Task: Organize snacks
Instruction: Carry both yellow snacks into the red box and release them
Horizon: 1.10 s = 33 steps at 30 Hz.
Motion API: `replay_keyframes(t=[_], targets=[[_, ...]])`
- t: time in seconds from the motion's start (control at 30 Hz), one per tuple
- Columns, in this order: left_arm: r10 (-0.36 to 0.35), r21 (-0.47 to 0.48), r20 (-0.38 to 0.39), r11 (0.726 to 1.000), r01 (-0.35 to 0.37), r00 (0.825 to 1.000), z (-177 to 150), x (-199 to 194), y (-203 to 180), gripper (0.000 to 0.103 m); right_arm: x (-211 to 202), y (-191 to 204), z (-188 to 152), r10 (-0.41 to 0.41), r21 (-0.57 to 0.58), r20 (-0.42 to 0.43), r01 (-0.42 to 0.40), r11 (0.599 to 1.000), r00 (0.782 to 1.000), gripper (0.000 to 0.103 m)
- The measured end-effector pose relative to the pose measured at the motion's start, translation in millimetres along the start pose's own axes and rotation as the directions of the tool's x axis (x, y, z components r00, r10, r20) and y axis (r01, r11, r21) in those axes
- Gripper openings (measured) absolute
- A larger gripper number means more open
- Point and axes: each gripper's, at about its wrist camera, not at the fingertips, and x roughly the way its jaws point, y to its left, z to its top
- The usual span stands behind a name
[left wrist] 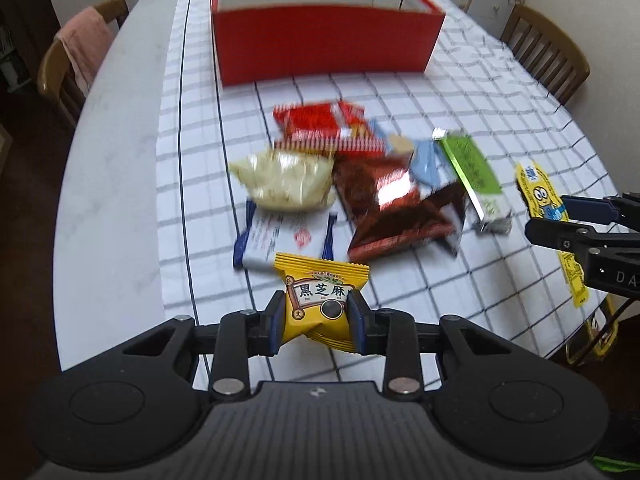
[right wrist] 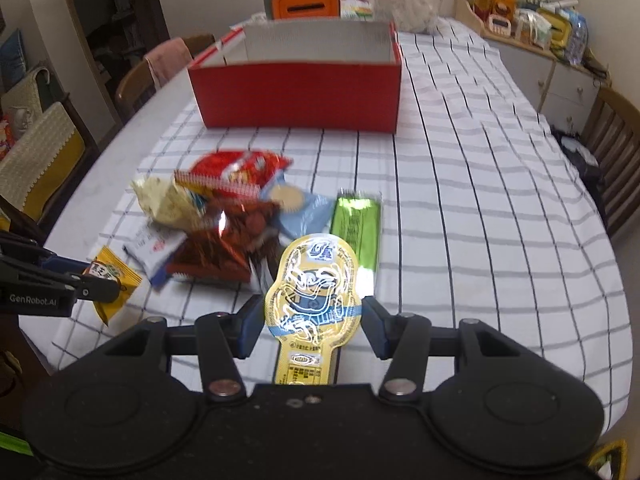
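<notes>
Left gripper (left wrist: 317,322) clamped on upright yellow sesame packet (left wrist: 320,304) | right gripper (right wrist: 313,326) clamped on Minion packet (right wrist: 312,300), long axis toward 12 o'clock, tail hidden | snack pile (left wrist: 352,184) blurred

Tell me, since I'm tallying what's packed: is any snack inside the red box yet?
No: the right wrist view shows the red box with only bare pale inner walls, while the snacks lie on the cloth before it.

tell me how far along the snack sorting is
Early. The red box shows only bare inner walls; its floor is hidden, so nothing visibly packed. In hand: the left gripper clamps a yellow black-sesame packet, and the right gripper holds a Minions-print snack pack. Left: the pile on the checked cloth, including the green bar and brown foil bag.
</notes>
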Motion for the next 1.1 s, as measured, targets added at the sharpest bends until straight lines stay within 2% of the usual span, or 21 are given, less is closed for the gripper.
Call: replay_keyframes(t=[0.27,0.6,0.8,1.1], targets=[[0.016,0.033,0.112,0.999,-0.02,0.994,43,-24,-10,0.032,-12,-6,44,0.022,-0.046,0.087,-0.018,0.999,0.996,0.052],[0.058,0.044,0.223,0.997,-0.069,0.973,115,-34,-13,0.032,-5,-14,118,0.022,-0.112,0.167,-0.004,0.994,0.986,0.052],[0.098,0.033,0.256,0.993,-0.11,0.962,158,-30,-10,0.032,9,-21,157,0.011,-0.138,0.198,0.017,0.99,0.98,0.051],[0.142,0.006,0.263,0.989,-0.149,0.954,213,-8,-3,0.032,40,-29,210,0.007,-0.179,0.209,0.031,0.983,0.978,0.051]])
